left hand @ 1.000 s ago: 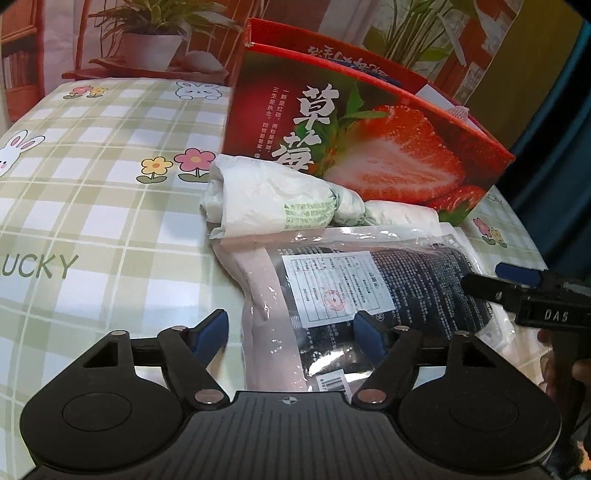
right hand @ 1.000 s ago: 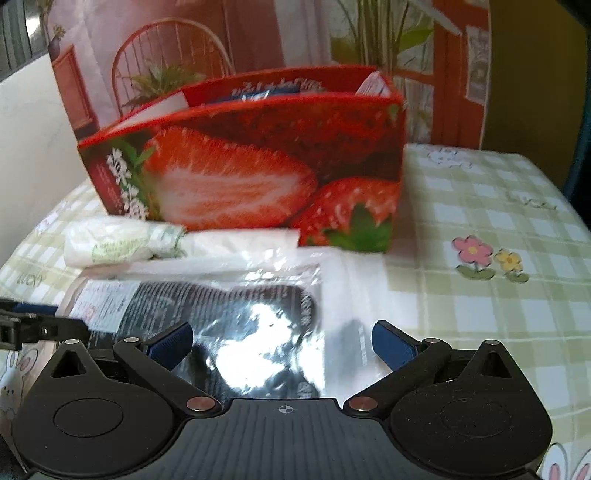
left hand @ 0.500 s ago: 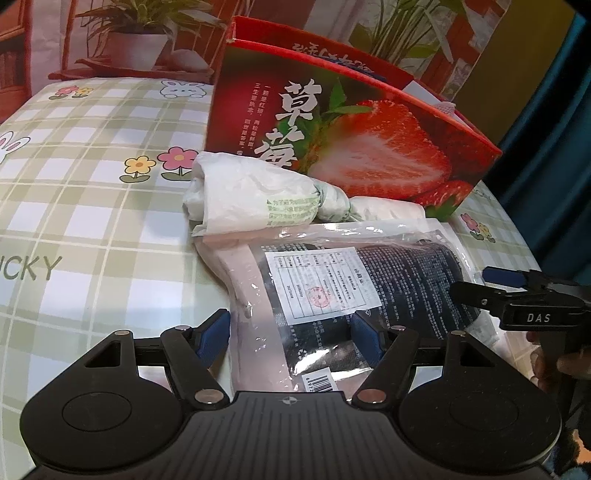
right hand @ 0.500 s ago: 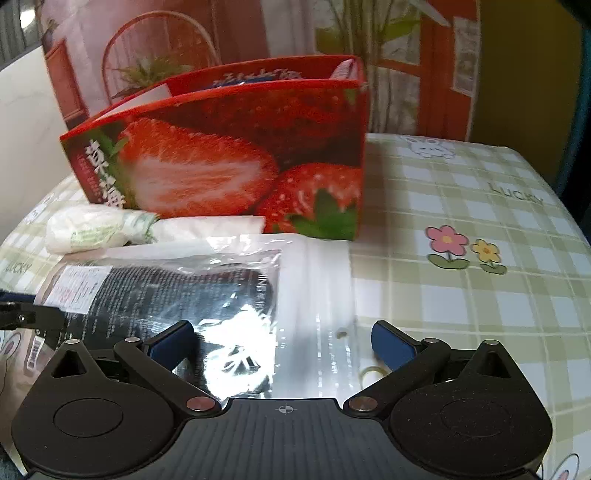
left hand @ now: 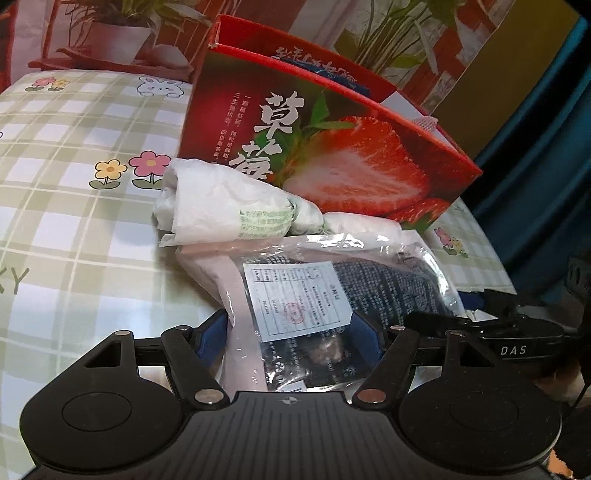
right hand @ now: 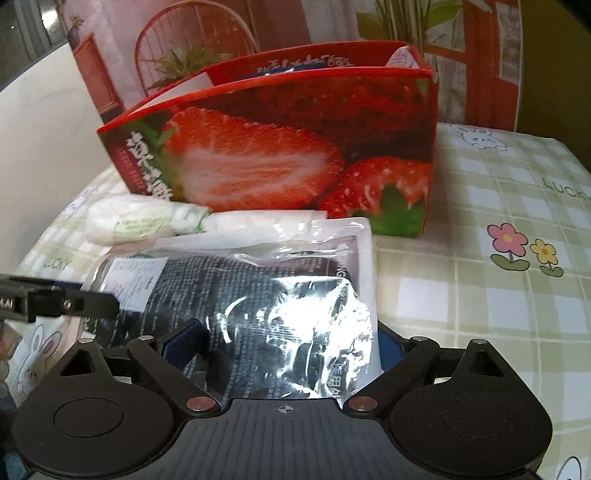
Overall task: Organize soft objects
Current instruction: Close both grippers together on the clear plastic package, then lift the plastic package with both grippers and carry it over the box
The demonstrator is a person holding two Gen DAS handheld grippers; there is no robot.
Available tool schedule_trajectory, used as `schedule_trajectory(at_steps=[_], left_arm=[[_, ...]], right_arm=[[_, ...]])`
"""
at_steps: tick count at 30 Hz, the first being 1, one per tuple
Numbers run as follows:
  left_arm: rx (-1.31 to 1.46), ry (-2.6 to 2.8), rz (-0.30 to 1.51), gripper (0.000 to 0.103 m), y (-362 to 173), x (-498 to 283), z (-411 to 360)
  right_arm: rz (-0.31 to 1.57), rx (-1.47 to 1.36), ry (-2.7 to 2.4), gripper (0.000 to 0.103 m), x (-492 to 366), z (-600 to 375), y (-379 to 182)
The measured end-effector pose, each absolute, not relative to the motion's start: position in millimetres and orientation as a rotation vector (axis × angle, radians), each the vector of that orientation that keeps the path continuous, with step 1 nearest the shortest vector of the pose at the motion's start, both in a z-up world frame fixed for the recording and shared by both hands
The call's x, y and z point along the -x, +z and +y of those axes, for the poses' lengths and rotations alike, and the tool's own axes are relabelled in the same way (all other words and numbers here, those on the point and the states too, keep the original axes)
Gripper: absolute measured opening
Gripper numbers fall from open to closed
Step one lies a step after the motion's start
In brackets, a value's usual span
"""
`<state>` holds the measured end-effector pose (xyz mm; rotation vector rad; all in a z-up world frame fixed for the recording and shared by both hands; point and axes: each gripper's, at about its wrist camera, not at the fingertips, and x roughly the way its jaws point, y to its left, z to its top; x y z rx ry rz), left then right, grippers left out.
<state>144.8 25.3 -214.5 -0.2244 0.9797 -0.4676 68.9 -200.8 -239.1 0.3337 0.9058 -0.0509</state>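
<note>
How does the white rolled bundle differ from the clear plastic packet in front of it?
The white rolled bundle is opaque, rolled and has green print; the clear plastic packet is see-through, fairly flat, holds dark fabric and carries a white label. The bundle lies against the strawberry box, untouched; the packet sits between both tongs. Both are soft and rest on the checked cloth.

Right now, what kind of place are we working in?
Probably a home tabletop. A checked tablecloth with flowers and bunnies covers it, a strawberry gift box stands on it, and a backdrop printed with a chair and plants hangs behind.
</note>
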Motion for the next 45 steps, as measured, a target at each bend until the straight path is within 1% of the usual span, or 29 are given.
schedule_trajectory(at_steps=[7, 9, 12, 14, 22, 30, 37, 39, 45], left_arm=[[0.241, -0.467, 0.981, 0.073, -215.1, -143.1, 27.9], [0.248, -0.462, 0.976, 0.073, -214.0, -142.8, 29.1], [0.261, -0.46, 0.963, 0.073, -210.5, -141.1, 31.7], [0.268, -0.467, 0.951, 0.073, -207.3, -139.7, 33.0], [0.268, -0.499, 0.885, 0.073, -187.5, -132.5, 33.3], [0.277, -0.55, 0.788, 0.073, -157.0, -121.8, 35.5], [0.265, -0.57, 0.707, 0.073, -131.8, -131.2, 34.8], [0.257, -0.573, 0.68, 0.071, -122.6, -136.3, 34.4], [0.221, -0.579, 0.595, 0.07, -92.2, -165.7, 24.1]], right_arm=[[0.897, -0.366, -0.03, 0.073, -60.9, -208.7, -232.3], [0.896, -0.373, -0.035, 0.064, -58.8, -211.8, -231.6], [0.884, -0.393, -0.037, 0.056, -55.6, -214.4, -229.0], [0.872, -0.396, -0.036, 0.055, -52.7, -215.5, -225.5], [0.809, -0.373, -0.048, 0.054, -42.4, -215.6, -202.7], [0.737, -0.364, -0.05, 0.054, -34.0, -217.2, -176.3], [0.665, -0.327, -0.048, 0.054, -36.3, -218.7, -148.7], [0.65, -0.313, -0.045, 0.053, -39.5, -219.4, -141.6], [0.598, -0.265, -0.055, 0.053, -59.3, -229.5, -120.6]])
